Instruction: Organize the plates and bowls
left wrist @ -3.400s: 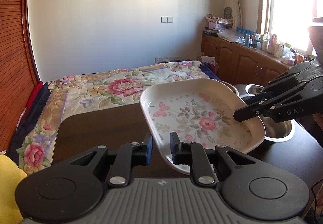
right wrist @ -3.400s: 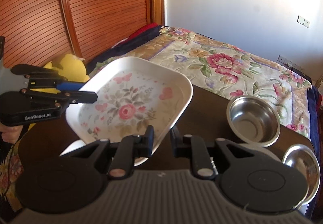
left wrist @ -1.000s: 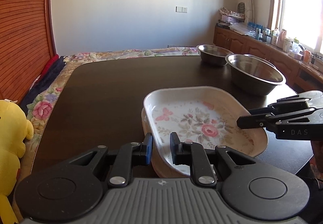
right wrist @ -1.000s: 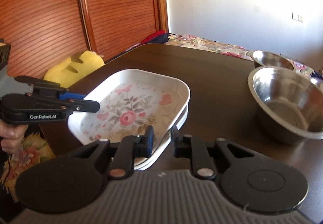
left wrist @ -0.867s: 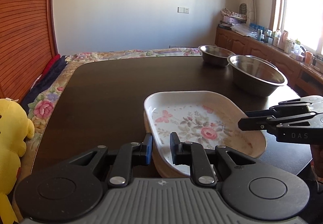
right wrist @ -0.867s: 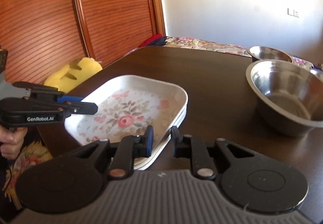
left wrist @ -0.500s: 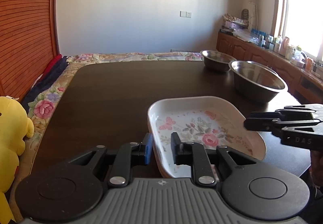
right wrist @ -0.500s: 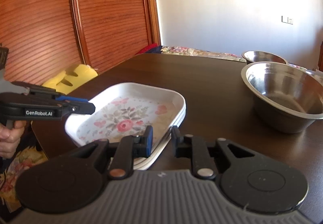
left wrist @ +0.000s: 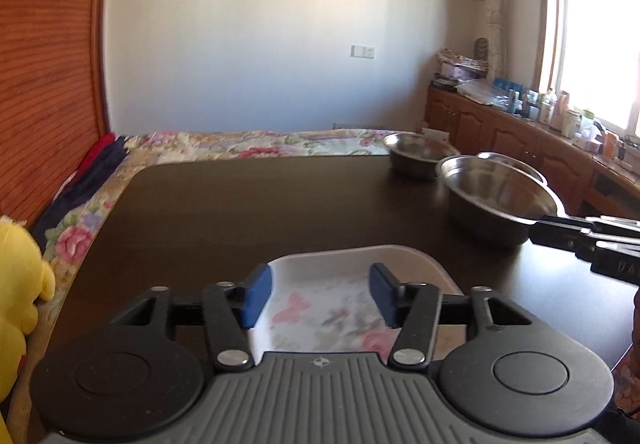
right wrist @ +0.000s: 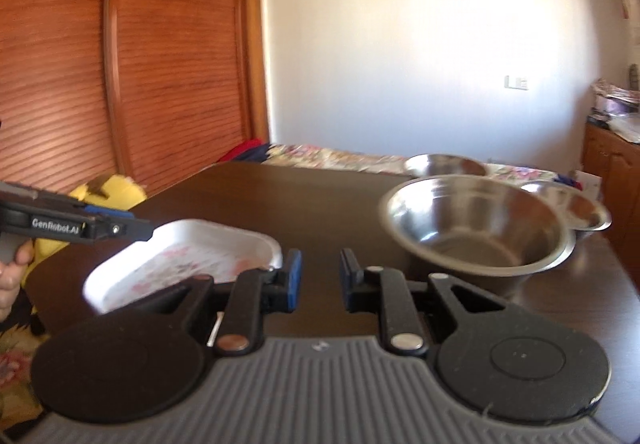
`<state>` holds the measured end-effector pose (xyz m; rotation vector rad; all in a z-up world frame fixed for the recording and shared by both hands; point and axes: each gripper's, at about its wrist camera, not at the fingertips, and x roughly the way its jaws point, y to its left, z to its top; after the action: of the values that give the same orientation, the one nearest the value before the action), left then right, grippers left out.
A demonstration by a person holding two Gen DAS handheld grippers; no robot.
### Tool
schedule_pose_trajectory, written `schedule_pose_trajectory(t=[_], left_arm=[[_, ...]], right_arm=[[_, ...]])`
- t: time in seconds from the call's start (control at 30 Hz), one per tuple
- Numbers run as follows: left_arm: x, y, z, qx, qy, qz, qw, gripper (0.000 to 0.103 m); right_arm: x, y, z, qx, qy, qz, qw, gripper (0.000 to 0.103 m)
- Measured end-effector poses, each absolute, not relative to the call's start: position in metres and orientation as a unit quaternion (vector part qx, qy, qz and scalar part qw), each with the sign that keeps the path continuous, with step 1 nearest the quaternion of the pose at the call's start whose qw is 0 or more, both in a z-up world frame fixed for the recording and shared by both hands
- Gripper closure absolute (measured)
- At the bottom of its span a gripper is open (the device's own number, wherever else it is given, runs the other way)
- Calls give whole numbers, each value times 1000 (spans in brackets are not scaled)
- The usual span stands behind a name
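Gone from both grips since a second ago, floral plate point(left wrist: 332, 304), now lying flat at the near edge of the dark table point(left wrist: 240, 211). Broad tabletop, running away to a flowered bedspread point(left wrist: 248, 143) at the far end. On the right half, big steel bowl point(left wrist: 496, 199), upright and well apart from the plate. Just behind it, second steel bowl point(left wrist: 512, 159), hard to tell whether touching. Further back, smaller third bowl point(left wrist: 416, 151), alone near the far edge. Off the left side, yellow plush toy point(left wrist: 20, 284).

Left gripper point(left wrist: 320, 284) poised over the plate's near end, jaws opening, blue pads point(left wrist: 256, 292) spread wide and pressing on nothing, with the flower pattern showing below and between them. Right gripper point(right wrist: 320, 272) off to the plate's right, pads parted by a narrow gap with only bare table in it, plate corner just left of the left pad. Seen from the right wrist, the left gripper's tip above the plate's far rim, a hand point(right wrist: 12, 276) behind it.
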<state>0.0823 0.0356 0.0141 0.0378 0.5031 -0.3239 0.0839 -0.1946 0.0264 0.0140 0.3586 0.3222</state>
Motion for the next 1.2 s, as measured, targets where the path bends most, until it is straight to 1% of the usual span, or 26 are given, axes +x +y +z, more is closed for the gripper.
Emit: schedule_pose_trajectory(t=[0.03, 0.07, 0.1, 0.17, 0.2, 0.23, 0.3, 0.33, 0.37, 0.4, 0.43, 0.47, 0.5, 0.53, 0.57, 0.63, 0.67, 0.83, 1.03, 1.1, 1.2], left_arm=[[83, 30, 15, 22, 246, -163, 955, 42], [83, 23, 15, 25, 245, -166, 955, 40], [84, 17, 16, 26, 244, -171, 954, 38], [86, 3, 17, 29, 241, -182, 953, 31], [87, -3, 17, 31, 240, -186, 952, 30], [90, -11, 17, 33, 239, -189, 952, 28], [94, -24, 16, 37, 239, -195, 951, 25], [97, -31, 15, 38, 239, -197, 950, 24], [101, -38, 15, 38, 240, -199, 949, 22], [104, -43, 15, 39, 240, -201, 949, 21], [108, -50, 15, 40, 241, -202, 948, 21], [112, -56, 15, 41, 241, -202, 948, 20], [115, -61, 15, 42, 242, -203, 948, 20], [119, -67, 16, 43, 242, -204, 948, 20], [122, -72, 17, 44, 241, -205, 948, 20], [129, -82, 18, 43, 241, -205, 948, 20], [133, -86, 19, 42, 240, -206, 948, 20], [147, -105, 21, 36, 240, -207, 948, 20], [158, -117, 13, 35, 253, -205, 945, 21], [160, -119, 10, 35, 257, -206, 944, 23], [163, -122, 8, 39, 263, -206, 942, 32]], right_arm=[[84, -201, 27, 18, 176, 157, 972, 79], [84, -209, 29, 28, 173, 153, 973, 73], [82, -216, 30, 32, 168, 149, 974, 71], [82, -229, 32, 36, 161, 138, 977, 71], [83, -235, 34, 37, 159, 133, 978, 70], [84, -241, 35, 38, 154, 126, 979, 68], [85, -255, 37, 39, 143, 108, 983, 60], [86, -261, 37, 36, 140, 101, 984, 53], [88, -266, 37, 33, 138, 96, 985, 47], [90, -272, 36, 29, 135, 90, 986, 45], [92, -276, 35, 25, 133, 86, 987, 41], [95, -281, 34, 20, 131, 82, 988, 32], [98, -285, 32, 16, 130, 79, 988, 28], [102, -288, 31, 13, 127, 75, 989, 16], [105, -292, 31, 11, 123, 72, 990, 7], [113, -298, 31, 11, 118, 70, 990, 2], [118, -302, 31, 11, 117, 72, 990, 0], [138, -311, 27, 4, 111, 68, 992, 0], [157, -320, 13, 28, 139, 87, 986, 0], [159, -322, 14, 39, 140, 98, 984, 0], [161, -322, 16, 36, 146, 99, 984, 0]])
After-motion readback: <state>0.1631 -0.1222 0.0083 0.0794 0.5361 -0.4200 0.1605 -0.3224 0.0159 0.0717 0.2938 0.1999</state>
